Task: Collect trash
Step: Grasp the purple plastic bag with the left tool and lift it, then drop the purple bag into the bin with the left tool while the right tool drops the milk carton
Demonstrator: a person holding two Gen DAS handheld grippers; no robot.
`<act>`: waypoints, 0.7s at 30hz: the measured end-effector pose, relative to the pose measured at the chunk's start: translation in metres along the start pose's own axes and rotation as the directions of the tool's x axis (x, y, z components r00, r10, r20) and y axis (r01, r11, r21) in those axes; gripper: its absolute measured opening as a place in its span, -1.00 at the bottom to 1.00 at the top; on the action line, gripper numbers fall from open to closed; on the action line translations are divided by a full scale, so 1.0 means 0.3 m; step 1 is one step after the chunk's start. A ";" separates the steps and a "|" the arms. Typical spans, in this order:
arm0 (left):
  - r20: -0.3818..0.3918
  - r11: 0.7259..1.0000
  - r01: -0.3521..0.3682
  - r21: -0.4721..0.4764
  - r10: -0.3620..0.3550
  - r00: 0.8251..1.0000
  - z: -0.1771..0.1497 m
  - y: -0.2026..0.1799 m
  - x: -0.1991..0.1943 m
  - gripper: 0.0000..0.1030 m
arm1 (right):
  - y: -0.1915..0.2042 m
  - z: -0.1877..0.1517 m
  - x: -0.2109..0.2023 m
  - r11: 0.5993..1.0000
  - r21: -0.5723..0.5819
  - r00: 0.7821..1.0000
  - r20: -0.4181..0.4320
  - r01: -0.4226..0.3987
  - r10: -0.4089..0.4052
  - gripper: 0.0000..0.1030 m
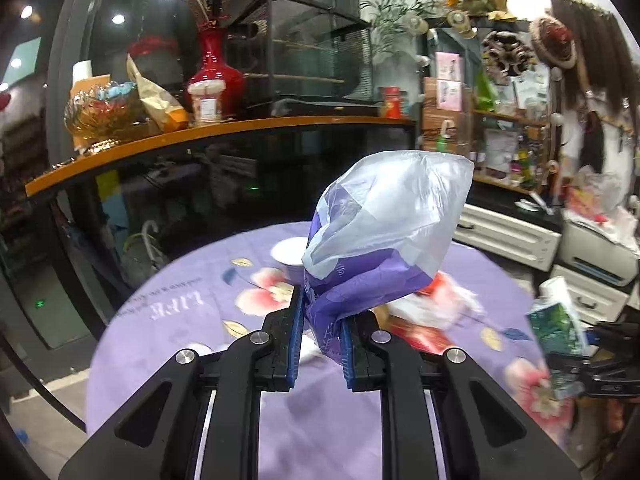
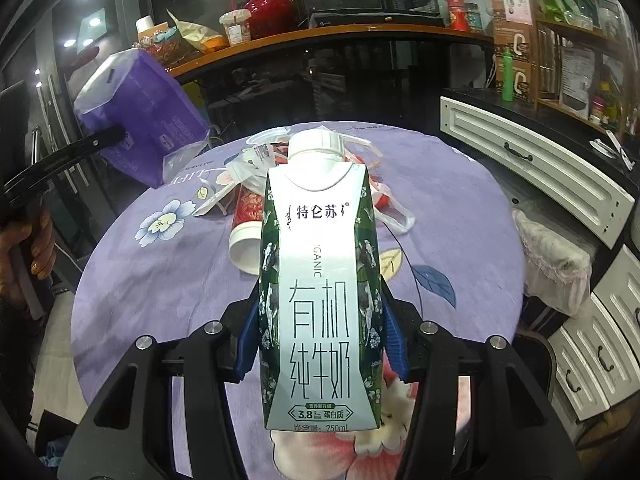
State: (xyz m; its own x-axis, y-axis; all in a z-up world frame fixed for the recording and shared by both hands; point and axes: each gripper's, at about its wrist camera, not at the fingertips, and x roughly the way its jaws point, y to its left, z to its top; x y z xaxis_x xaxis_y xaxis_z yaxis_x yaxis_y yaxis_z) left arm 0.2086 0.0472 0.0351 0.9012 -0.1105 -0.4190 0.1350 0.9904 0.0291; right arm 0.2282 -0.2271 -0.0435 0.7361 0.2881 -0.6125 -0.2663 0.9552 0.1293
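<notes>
My left gripper (image 1: 320, 320) is shut on a purple and clear plastic bag (image 1: 380, 240), which it holds up above the round table's purple flowered cloth (image 1: 192, 320). In the right wrist view the same bag (image 2: 148, 120) hangs at the far left from the left gripper (image 2: 116, 134). My right gripper (image 2: 320, 304) is shut on a green and white milk carton (image 2: 320, 280) with a white cap, upright over the table. That carton (image 1: 556, 320) shows at the right edge of the left wrist view. A red paper cup (image 2: 248, 232) lies on its side among a crumpled white plastic bag (image 2: 380, 200).
A white cup (image 1: 288, 252) stands on the table behind the held bag. An orange-edged counter (image 1: 200, 132) with a red vase (image 1: 214, 72) curves behind the table. White drawers (image 2: 532, 168) stand to the right. A person's hand (image 2: 40, 248) holds the left gripper's handle.
</notes>
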 end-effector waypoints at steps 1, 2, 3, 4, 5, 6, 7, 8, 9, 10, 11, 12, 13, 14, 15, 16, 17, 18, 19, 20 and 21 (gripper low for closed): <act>0.002 1.000 0.021 0.005 -0.021 1.000 -0.009 -0.035 -0.020 -0.68 | -0.002 -0.011 -0.012 1.000 0.004 1.000 0.003 0.003 -0.003 0.00; 0.003 0.999 0.037 0.007 -0.037 0.999 -0.018 -0.057 -0.035 -0.68 | -0.011 -0.026 -0.030 1.000 0.010 1.000 0.007 0.010 -0.010 0.00; 0.002 0.998 0.058 0.009 -0.058 0.998 -0.026 -0.086 -0.048 -0.68 | -0.023 -0.044 -0.050 1.000 0.019 1.000 0.011 0.018 -0.018 0.00; 0.003 0.997 0.077 0.009 -0.077 0.997 -0.034 -0.113 -0.060 -0.68 | -0.035 -0.060 -0.067 0.999 0.027 1.000 0.013 0.024 -0.024 0.00; 0.003 0.996 0.094 0.011 -0.094 0.996 -0.040 -0.135 -0.070 -0.68 | -0.046 -0.072 -0.083 0.999 0.037 0.999 0.015 0.030 -0.031 0.00; 0.003 0.993 0.113 0.014 -0.113 0.994 -0.046 -0.167 -0.079 -0.68 | -0.062 -0.093 -0.107 0.998 0.049 0.999 0.019 0.040 -0.041 0.00; 0.003 0.992 0.128 0.015 -0.128 0.992 -0.056 -0.191 -0.087 -0.68 | -0.077 -0.110 -0.125 0.997 0.058 0.998 0.022 0.050 -0.051 0.00; 0.001 0.989 0.149 0.013 -0.149 0.989 -0.060 -0.220 -0.091 -0.68 | -0.089 -0.128 -0.143 0.996 0.066 0.998 0.023 0.058 -0.060 0.00; -0.003 0.985 0.172 0.009 -0.172 0.985 -0.065 -0.250 -0.093 -0.68 | -0.105 -0.150 -0.164 0.995 0.076 0.997 0.024 0.067 -0.069 0.00; -0.006 0.982 0.189 0.008 -0.189 0.982 -0.071 -0.274 -0.099 -0.68 | -0.118 -0.164 -0.177 0.994 0.084 0.997 0.023 0.075 -0.077 0.00; -0.009 0.978 0.211 0.006 -0.211 0.978 -0.075 -0.306 -0.102 -0.68 | -0.137 -0.188 -0.197 0.991 0.096 0.996 0.021 0.088 -0.090 0.00; -0.014 0.972 0.235 0.007 -0.235 0.972 -0.078 -0.342 -0.104 -0.68 | -0.155 -0.211 -0.215 0.989 0.109 0.995 0.019 0.100 -0.103 0.00; -0.017 0.968 0.252 0.008 -0.252 0.968 -0.085 -0.366 -0.108 -0.68 | -0.171 -0.219 -0.224 0.987 0.120 0.994 0.017 0.109 -0.112 0.00; -0.021 0.962 0.273 0.012 -0.272 0.962 -0.095 -0.400 -0.115 -0.68 | -0.192 -0.240 -0.243 0.983 0.135 0.992 0.015 0.122 -0.125 0.00; -0.026 0.954 0.298 0.023 -0.297 0.954 -0.100 -0.446 -0.116 -0.68 | -0.211 -0.258 -0.261 0.979 0.149 0.990 0.015 0.135 -0.139 0.00; -0.030 0.949 0.314 0.031 -0.313 0.949 -0.104 -0.476 -0.117 -0.68 | -0.229 -0.272 -0.277 0.977 0.159 0.989 0.015 0.144 -0.149 0.00; -0.036 0.941 0.337 0.046 -0.335 0.941 -0.109 -0.522 -0.117 -0.68 | -0.246 -0.290 -0.298 0.972 0.172 0.987 0.017 0.157 -0.163 0.00; -0.040 0.936 0.348 0.053 -0.346 0.937 -0.112 -0.544 -0.117 -0.68 | -0.258 -0.304 -0.314 0.970 0.180 0.985 0.019 0.166 -0.172 0.00; -0.048 0.928 0.367 0.067 -0.365 0.930 -0.118 -0.584 -0.115 -0.68 | -0.278 -0.323 -0.340 0.964 0.194 0.982 0.022 0.180 -0.188 0.00; -0.057 0.920 0.383 0.079 -0.379 0.923 -0.126 -0.620 -0.112 -0.68 | -0.291 -0.336 -0.358 0.961 0.202 0.980 0.024 0.191 -0.199 0.00; -0.068 0.913 0.398 0.091 -0.394 0.917 -0.138 -0.657 -0.110 -0.68 | -0.302 -0.346 -0.372 0.957 0.210 0.978 0.026 0.199 -0.209 0.00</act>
State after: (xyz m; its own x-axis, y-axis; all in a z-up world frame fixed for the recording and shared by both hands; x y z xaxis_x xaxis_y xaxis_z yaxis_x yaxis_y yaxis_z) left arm 0.1351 -0.1409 0.0056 0.7453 -0.4855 -0.4569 0.5198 0.8524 -0.0578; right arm 0.1055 -0.3529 -0.0679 0.7912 0.0838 -0.6058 0.0220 0.9860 0.1652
